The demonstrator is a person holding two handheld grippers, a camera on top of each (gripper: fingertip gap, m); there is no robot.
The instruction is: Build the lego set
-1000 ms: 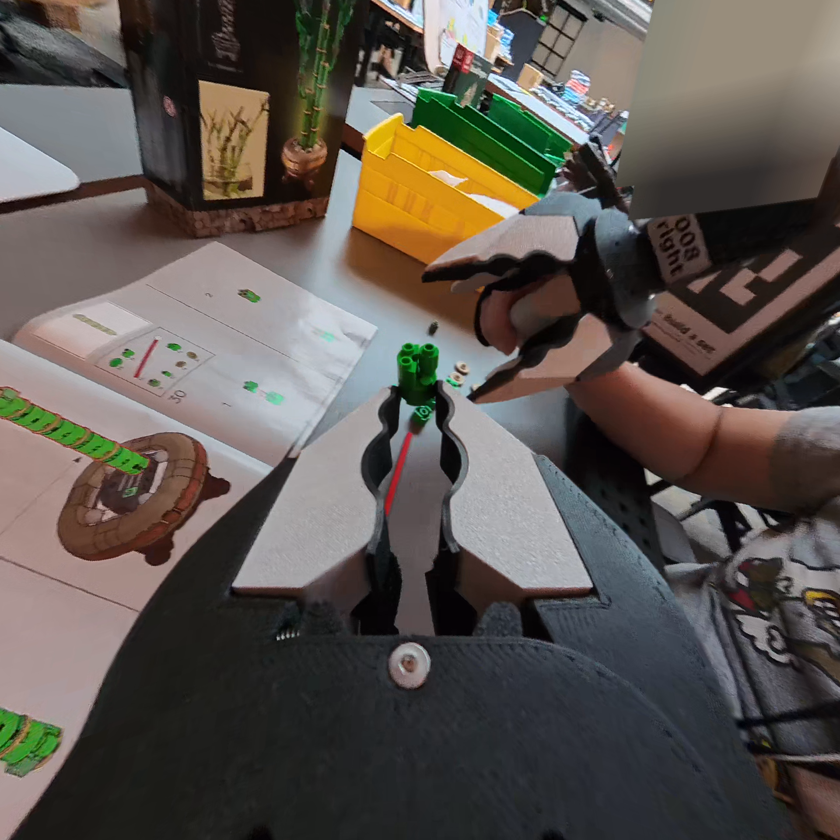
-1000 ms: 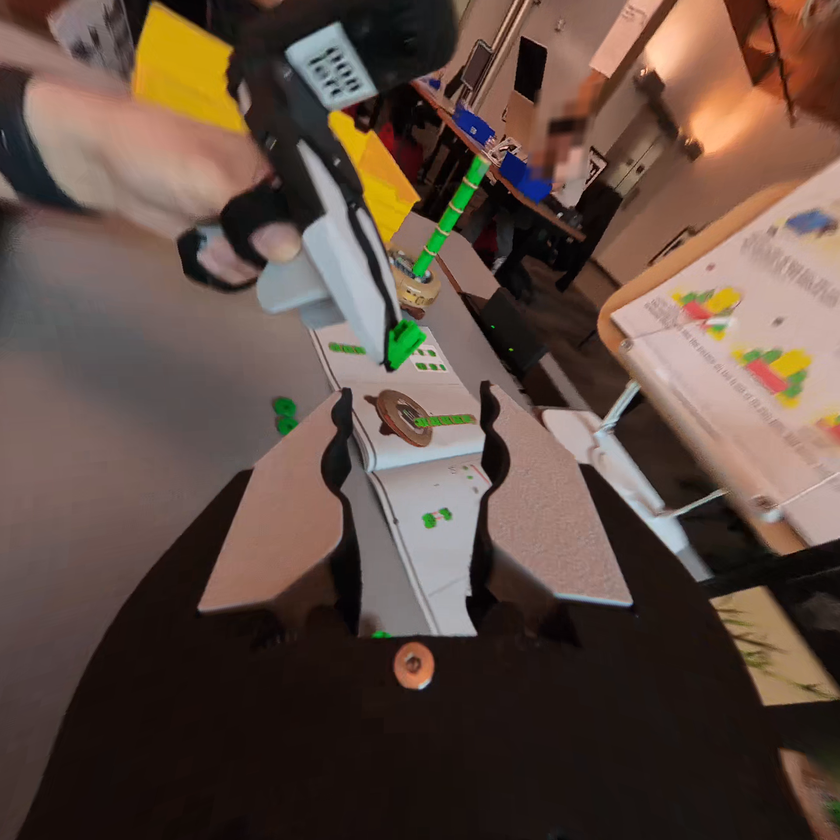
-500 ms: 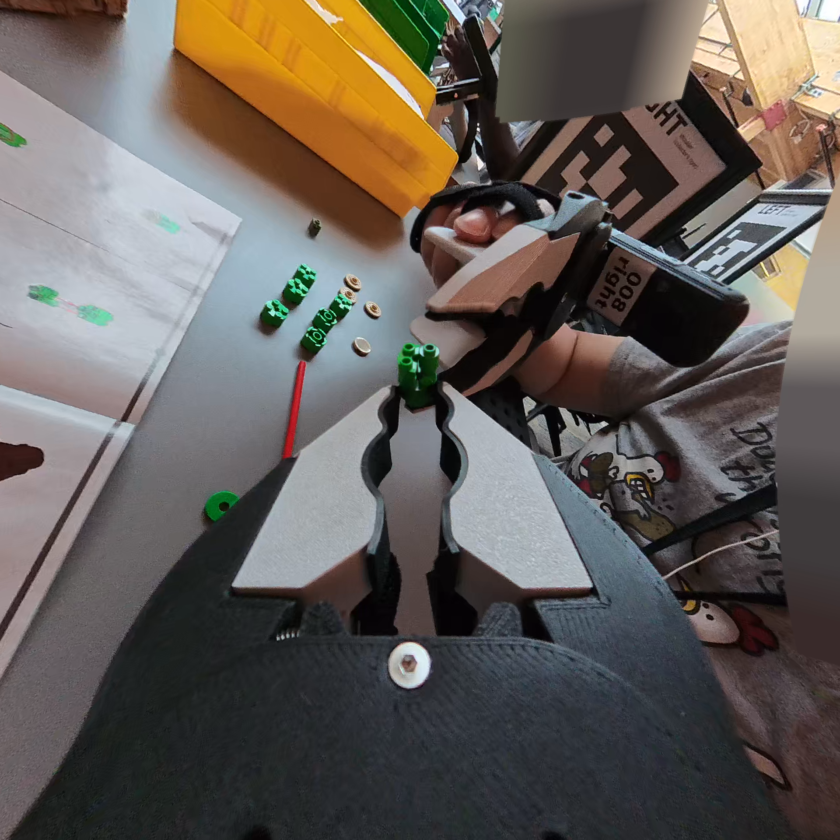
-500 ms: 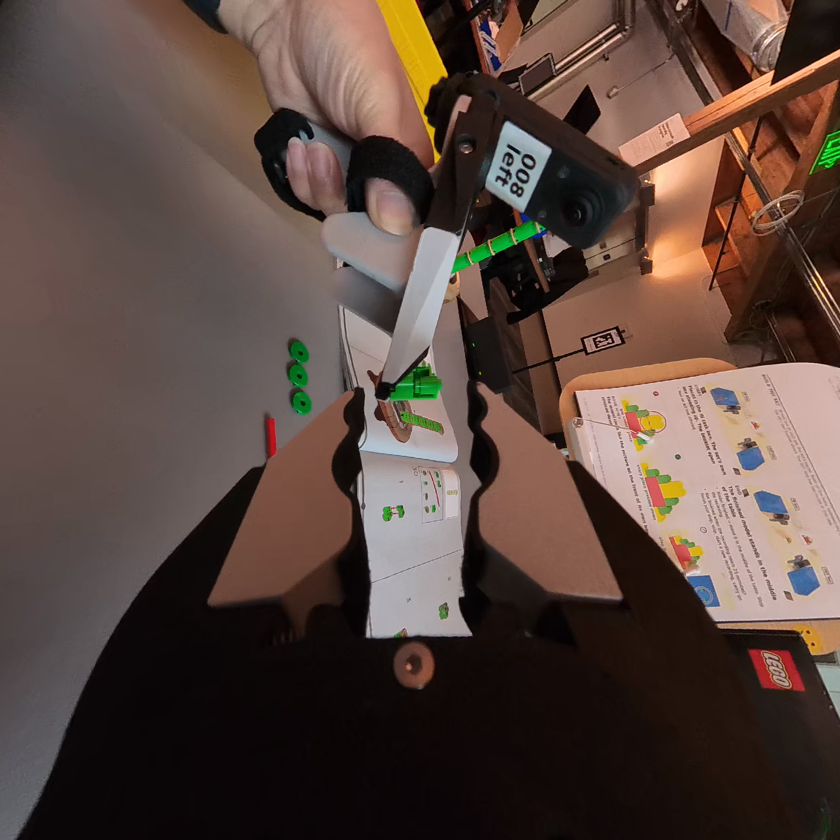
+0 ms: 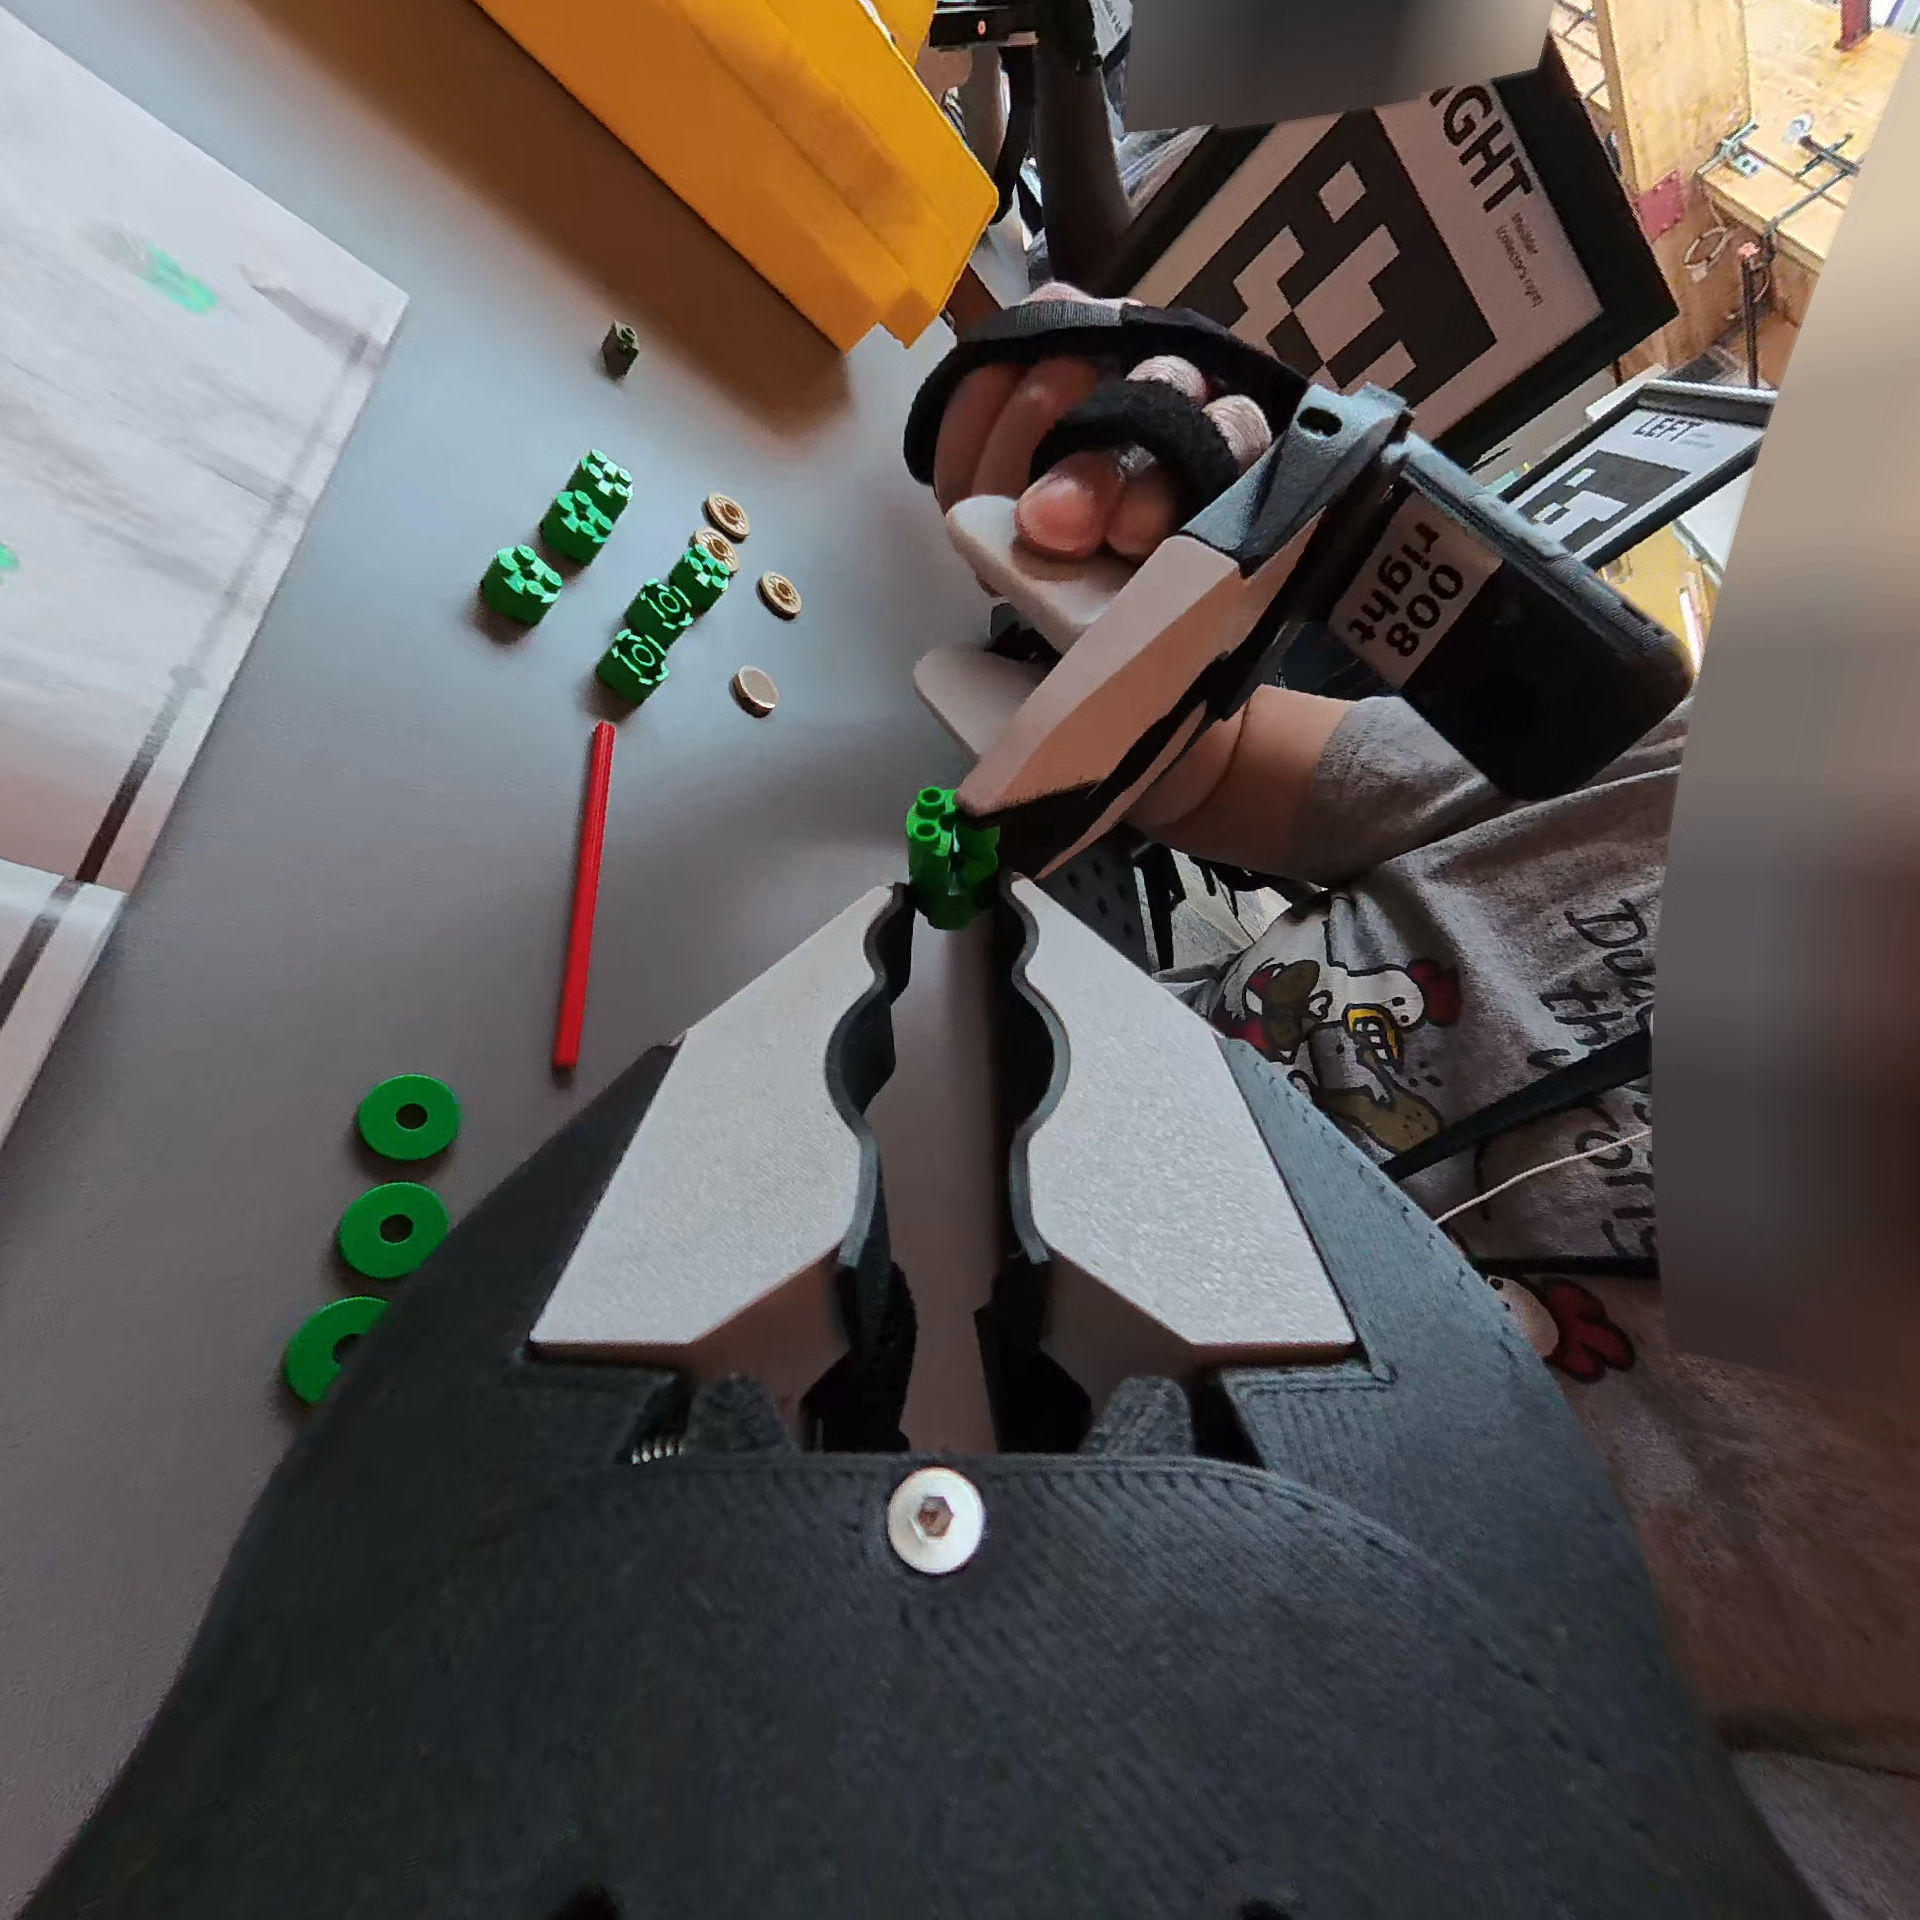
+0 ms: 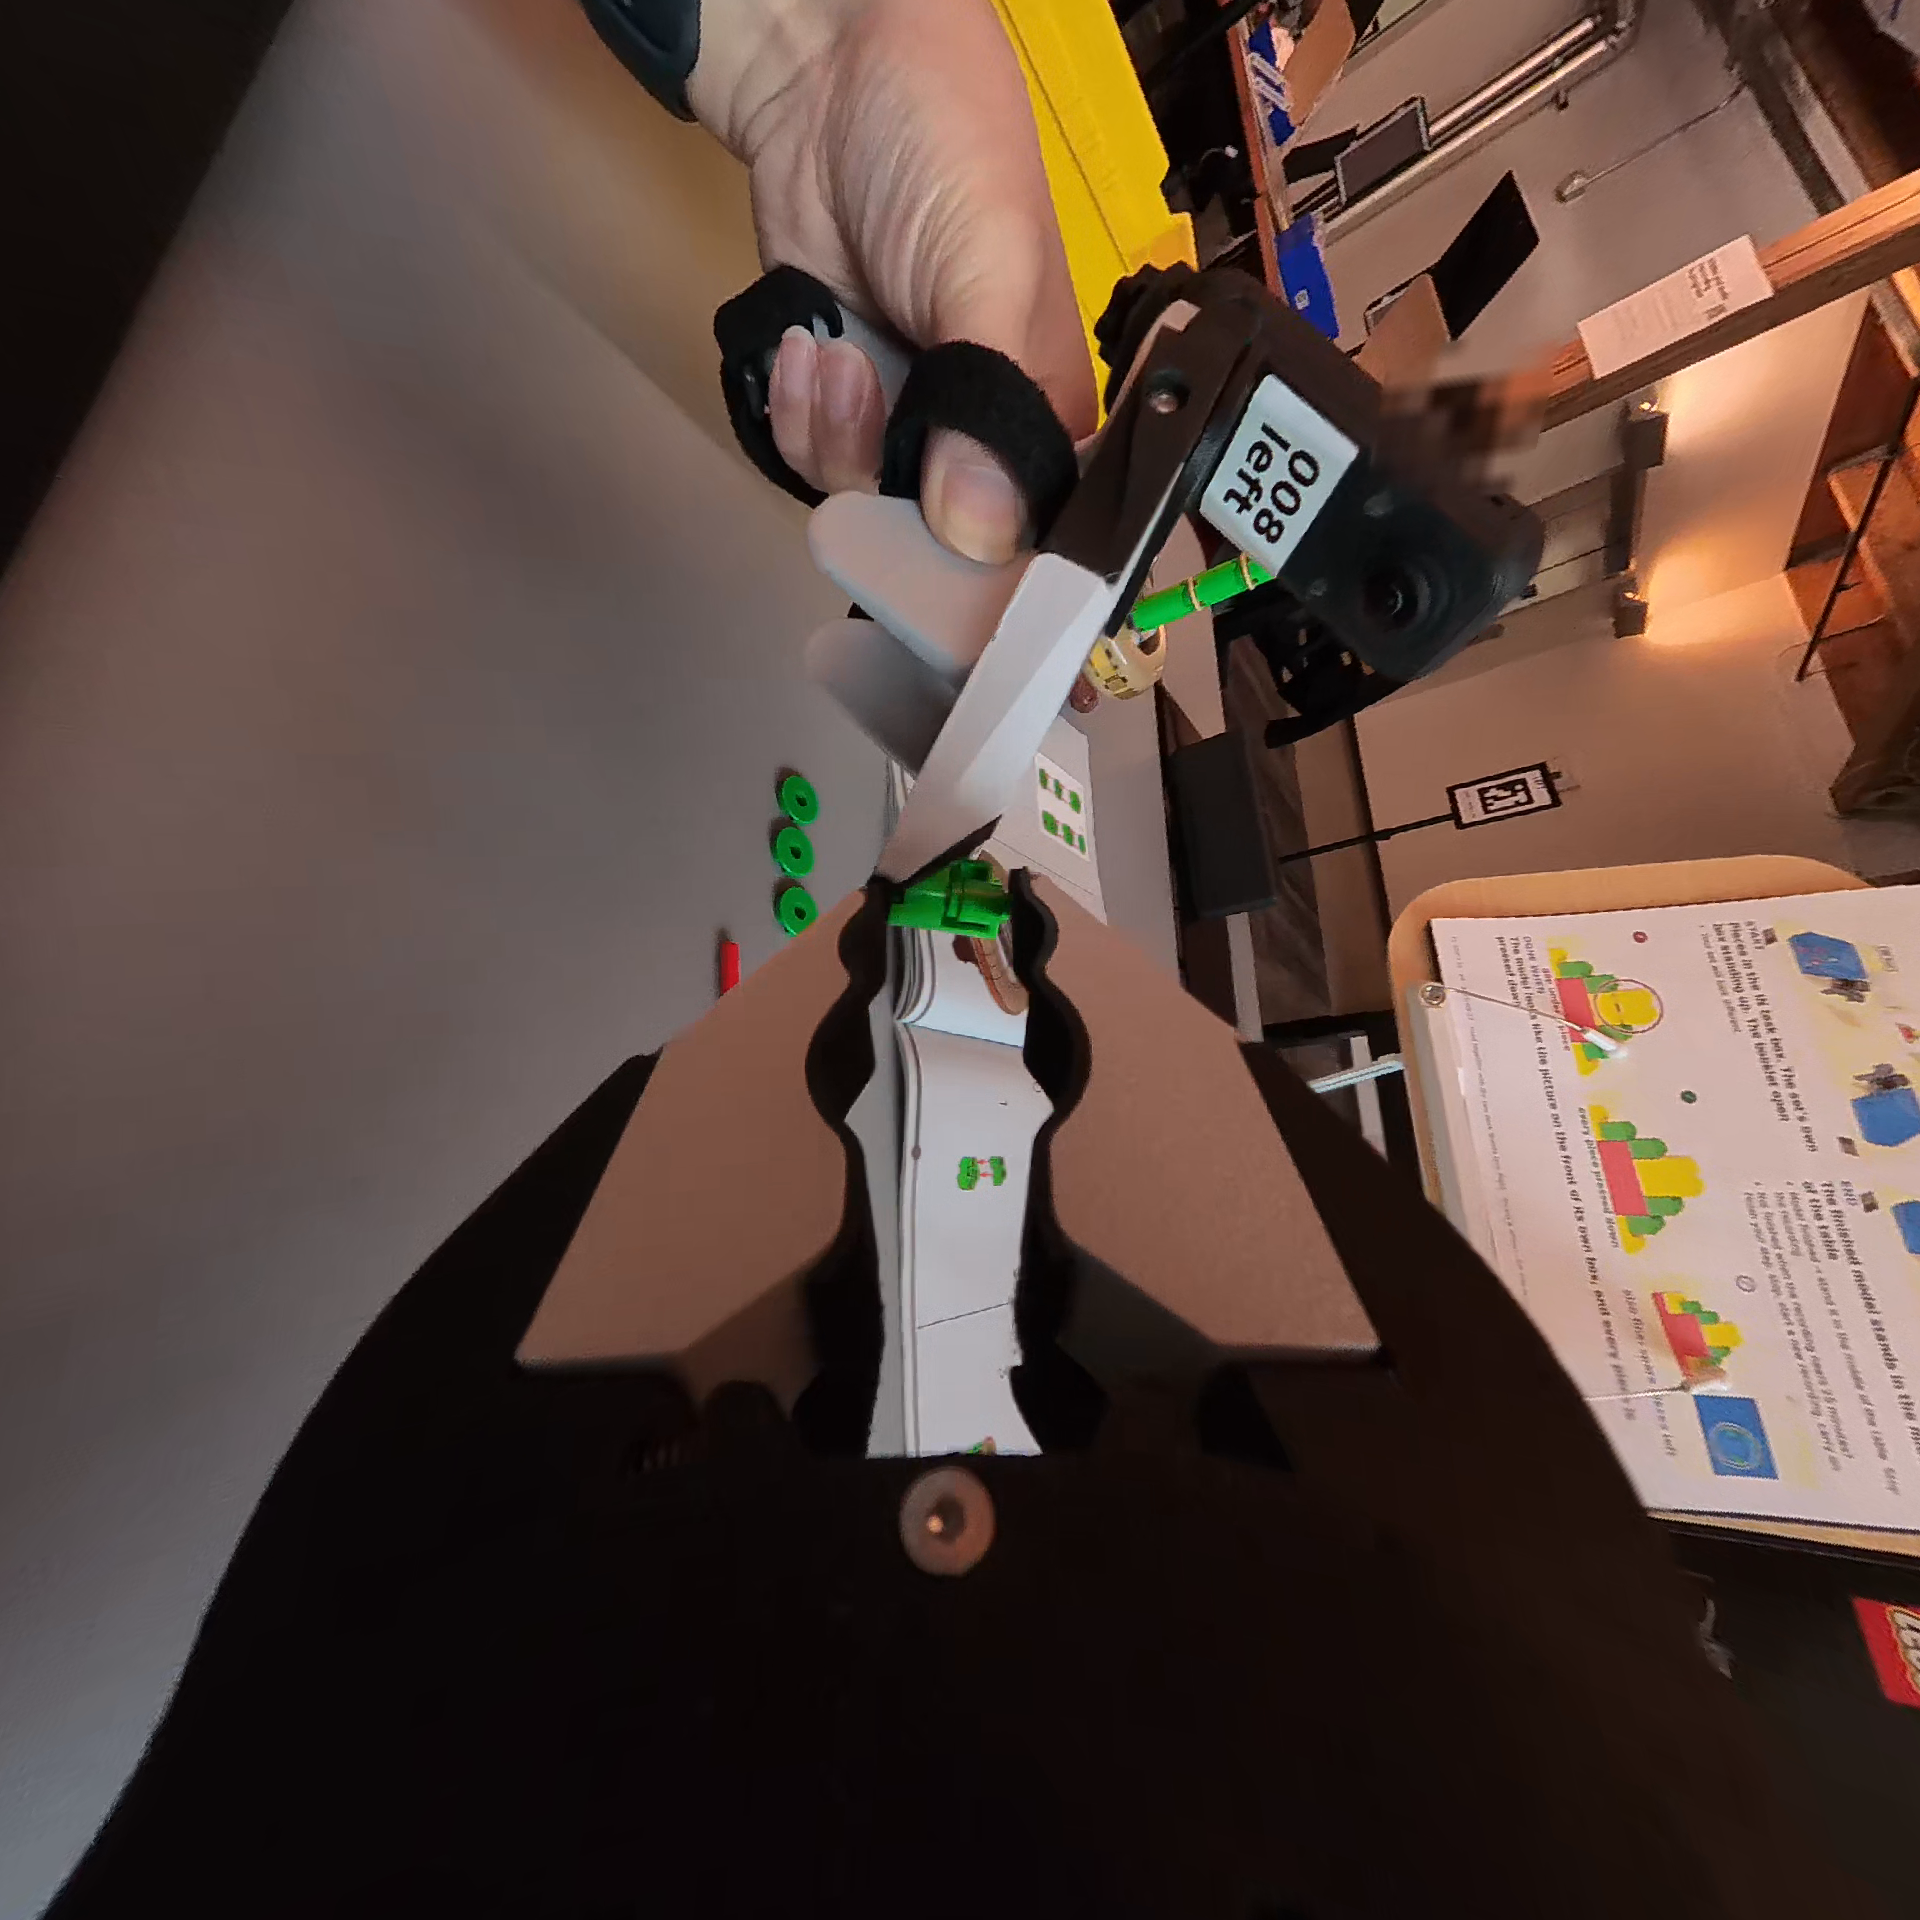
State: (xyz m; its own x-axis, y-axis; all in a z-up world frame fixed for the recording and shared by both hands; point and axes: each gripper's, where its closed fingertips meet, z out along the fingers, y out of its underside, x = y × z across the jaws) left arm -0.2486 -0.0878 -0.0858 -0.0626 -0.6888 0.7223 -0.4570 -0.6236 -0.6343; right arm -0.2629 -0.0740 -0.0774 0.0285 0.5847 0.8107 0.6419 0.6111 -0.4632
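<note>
1. My left gripper (image 5: pixel 951 894) has its fingers nearly together, pinching the small green brick stack (image 5: pixel 948 860) at the very tips, above the bench (image 5: pixel 312 831)
2. My right gripper (image 6: pixel 945 899) is narrowed around the same stack (image 6: pixel 951 896); I see its fingers at both ends of the piece, but I cannot tell whether they press it or just bracket it
3. Each gripper hides part of the stack from the other camera, so I cannot make out its full shape; it looks like studded green bricks joined together
4. The lowest of three flat green rings (image 5: pixel 405 1117) is cut off behind my left gripper body
5. Loose on the grey matte bench: chunky green round bricks (image 5: pixel 587 509), small tan round studs (image 5: pixel 779 594), a thin red rod (image 5: pixel 584 894) and a tiny dark piece (image 5: pixel 620 346)
6. The glossy instruction booklet (image 6: pixel 956 1174) lies open beyond the fingers, partly hidden
7. The yellow plastic bin (image 5: pixel 790 145) is cropped at the frame edge; its contents are out of sight
8. A green segmented stalk on a tan base (image 6: pixel 1127 649) is mostly hidden behind the left gripper
</note>
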